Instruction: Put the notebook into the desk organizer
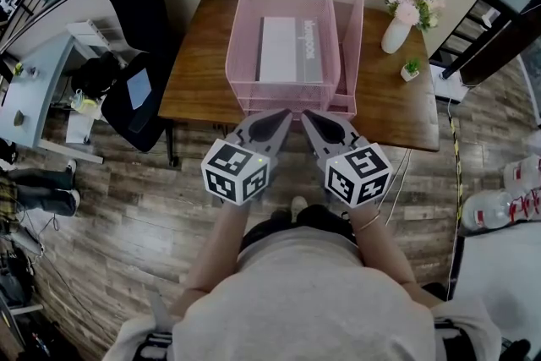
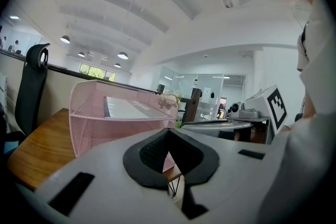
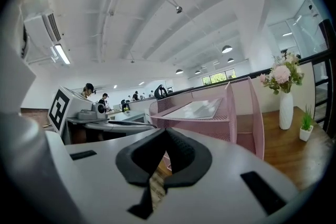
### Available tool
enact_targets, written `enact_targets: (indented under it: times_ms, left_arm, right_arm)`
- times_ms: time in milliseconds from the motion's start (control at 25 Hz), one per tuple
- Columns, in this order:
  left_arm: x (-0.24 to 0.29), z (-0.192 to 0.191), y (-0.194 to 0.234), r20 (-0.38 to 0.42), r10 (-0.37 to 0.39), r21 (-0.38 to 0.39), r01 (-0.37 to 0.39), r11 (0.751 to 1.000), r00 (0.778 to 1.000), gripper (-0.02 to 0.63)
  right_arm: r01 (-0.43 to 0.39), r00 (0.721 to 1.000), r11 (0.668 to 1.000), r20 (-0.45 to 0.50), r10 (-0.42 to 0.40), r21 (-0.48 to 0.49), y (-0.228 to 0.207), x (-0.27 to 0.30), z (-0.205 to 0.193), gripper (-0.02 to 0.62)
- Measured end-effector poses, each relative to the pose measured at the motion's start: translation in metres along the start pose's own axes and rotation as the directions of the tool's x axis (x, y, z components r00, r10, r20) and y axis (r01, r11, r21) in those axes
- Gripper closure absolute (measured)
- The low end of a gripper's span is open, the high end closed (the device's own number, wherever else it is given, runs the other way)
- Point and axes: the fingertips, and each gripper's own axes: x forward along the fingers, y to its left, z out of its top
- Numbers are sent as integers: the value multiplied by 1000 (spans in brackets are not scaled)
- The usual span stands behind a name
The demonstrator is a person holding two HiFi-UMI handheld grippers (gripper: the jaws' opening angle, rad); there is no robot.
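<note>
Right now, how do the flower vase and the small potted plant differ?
The flower vase is tall and slim; the potted plant is low and squat. The vase holds pink and white blooms; the pot holds only green leaves. The vase stands nearer the wall, the pot nearer the person. Both containers are white and upright, on the wooden table, right of the pink desk organizer.
</note>
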Motion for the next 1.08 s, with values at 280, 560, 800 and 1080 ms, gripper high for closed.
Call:
enact_targets:
  times_ms: [280, 560, 800, 1080]
  left_arm:
    - [2, -4, 1, -6, -3, -11, 3, 1000, 1000, 595]
    - [1, -4, 3, 24, 2, -40, -1, 999, 1000, 595]
    - [4, -2, 4, 30, 3, -37, -2, 999, 1000, 595]
    - [8, 0, 8, 29, 6, -42, -5, 999, 1000, 595]
  right_arm:
    - [-7, 1000, 1000, -7, 7, -5, 0, 2, -1, 586]
    - [-8, 1000, 1000, -10, 8, -4, -2, 5, -3, 586]
    - [-12, 1000, 1000, -9, 12, -5, -4, 6, -2, 586]
    - [-19, 1000, 1000, -4, 19, -2, -9, 9, 3, 586]
